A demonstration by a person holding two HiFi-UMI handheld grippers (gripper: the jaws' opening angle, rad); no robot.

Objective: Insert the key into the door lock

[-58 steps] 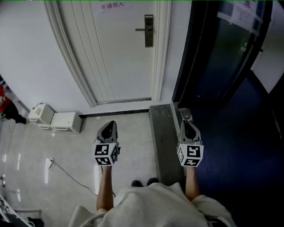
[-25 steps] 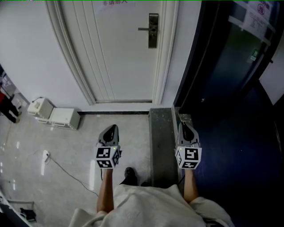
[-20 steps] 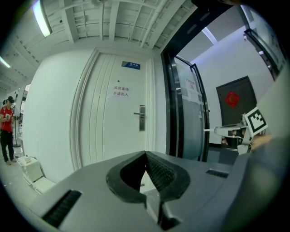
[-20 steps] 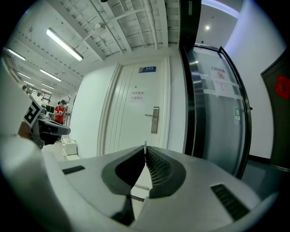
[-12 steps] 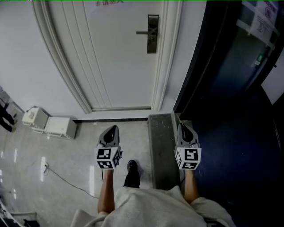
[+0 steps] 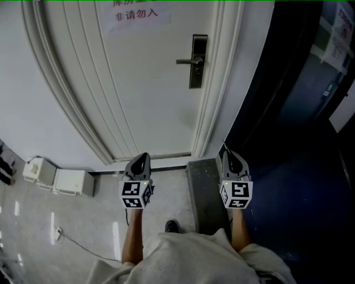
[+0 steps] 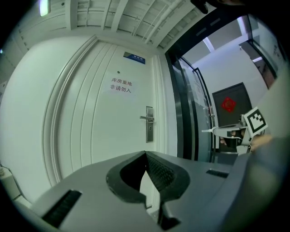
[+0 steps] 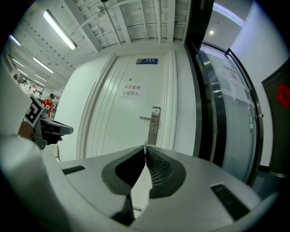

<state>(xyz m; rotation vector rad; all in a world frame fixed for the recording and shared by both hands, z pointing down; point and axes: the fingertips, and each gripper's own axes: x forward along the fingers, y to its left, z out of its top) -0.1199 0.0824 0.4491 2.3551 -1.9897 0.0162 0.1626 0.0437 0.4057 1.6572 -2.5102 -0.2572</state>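
The white door (image 6: 138, 83) carries a metal lock plate (image 6: 197, 61) with a lever handle (image 6: 186, 61) that points left. Both grippers are level and well short of the door. My right gripper (image 6: 226, 150) is shut on the key (image 8: 145, 146), whose thin silver tip sticks out past the jaw tips. In the right gripper view the lock plate (image 8: 154, 126) stands just above and right of that tip. My left gripper (image 6: 143, 156) is shut and holds nothing. From the left gripper view the lock plate (image 7: 149, 124) is straight ahead, and the right gripper (image 7: 226, 132) shows at right.
A paper notice (image 6: 135, 12) hangs on the door. White boxes (image 6: 55, 177) sit on the floor at left, with a cable (image 6: 61, 236) near them. A grey sill (image 6: 202, 188) runs under the right gripper. Dark glass panels (image 6: 288, 83) stand at right.
Both grippers have moved forward with the person toward the door. The door and lock plate now look larger and sit lower in the head view. The jaws stay as they were.
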